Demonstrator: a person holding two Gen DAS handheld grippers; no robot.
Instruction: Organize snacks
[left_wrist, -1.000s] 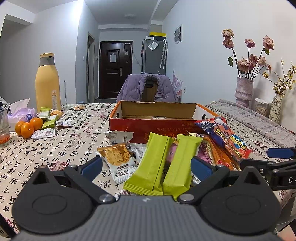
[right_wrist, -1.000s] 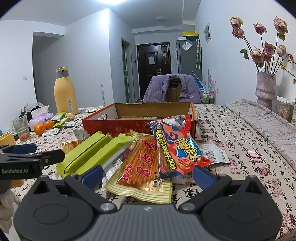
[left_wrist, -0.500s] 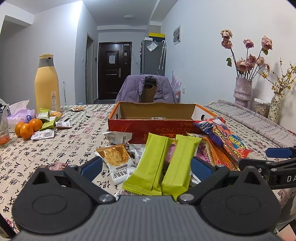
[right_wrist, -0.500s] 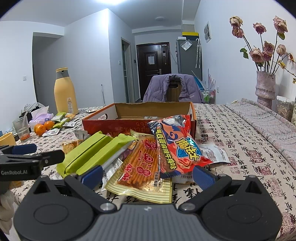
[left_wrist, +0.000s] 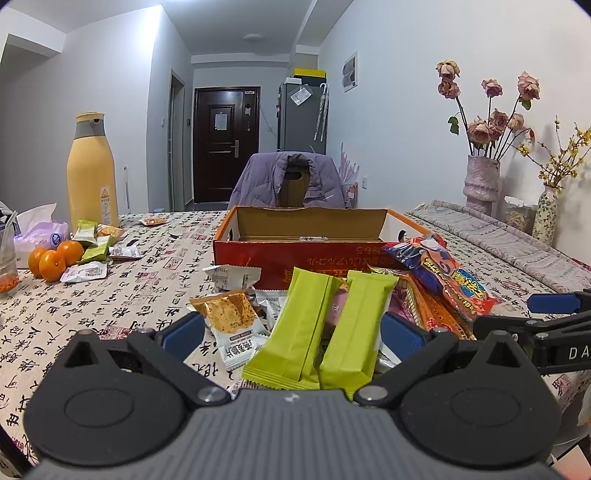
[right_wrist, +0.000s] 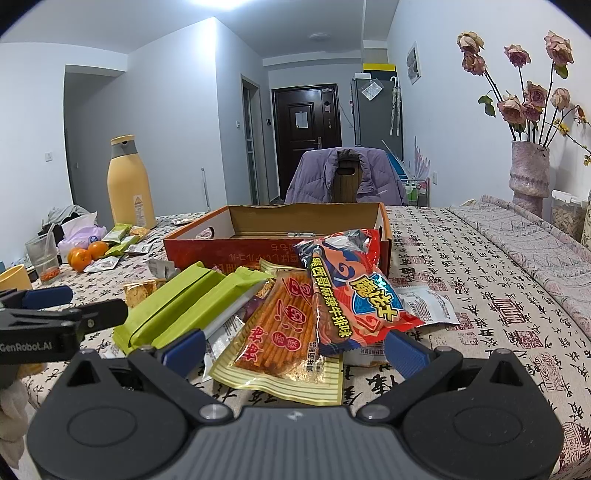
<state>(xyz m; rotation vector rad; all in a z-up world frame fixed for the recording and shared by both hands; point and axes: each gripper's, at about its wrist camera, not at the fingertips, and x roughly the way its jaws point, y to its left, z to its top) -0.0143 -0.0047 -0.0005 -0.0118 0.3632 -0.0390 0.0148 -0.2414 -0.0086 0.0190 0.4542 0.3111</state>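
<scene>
A heap of snack packets lies in front of an open orange cardboard box (left_wrist: 258, 254) (right_wrist: 207, 245). Two green bars (left_wrist: 325, 332) (right_wrist: 177, 306) lean side by side, beside a small biscuit packet (left_wrist: 229, 314). A red-blue chip bag (left_wrist: 450, 277) (right_wrist: 354, 295) rests on a clear pack of red sticks (right_wrist: 284, 332). My left gripper (left_wrist: 291, 336) is open, its blue-tipped fingers either side of the green bars, not touching them. My right gripper (right_wrist: 295, 347) is open too, just short of the stick pack and chip bag. Each gripper shows at the edge of the other's view.
At the left of the table stand a tall yellow bottle (left_wrist: 92, 173), oranges (left_wrist: 55, 258), a tissue bag (left_wrist: 40, 232), a plastic cup (right_wrist: 42, 258) and more small packets (left_wrist: 96, 240). Flower vases (left_wrist: 482, 184) stand at the right by the wall. A chair with a purple jacket (left_wrist: 291, 181) sits behind the box.
</scene>
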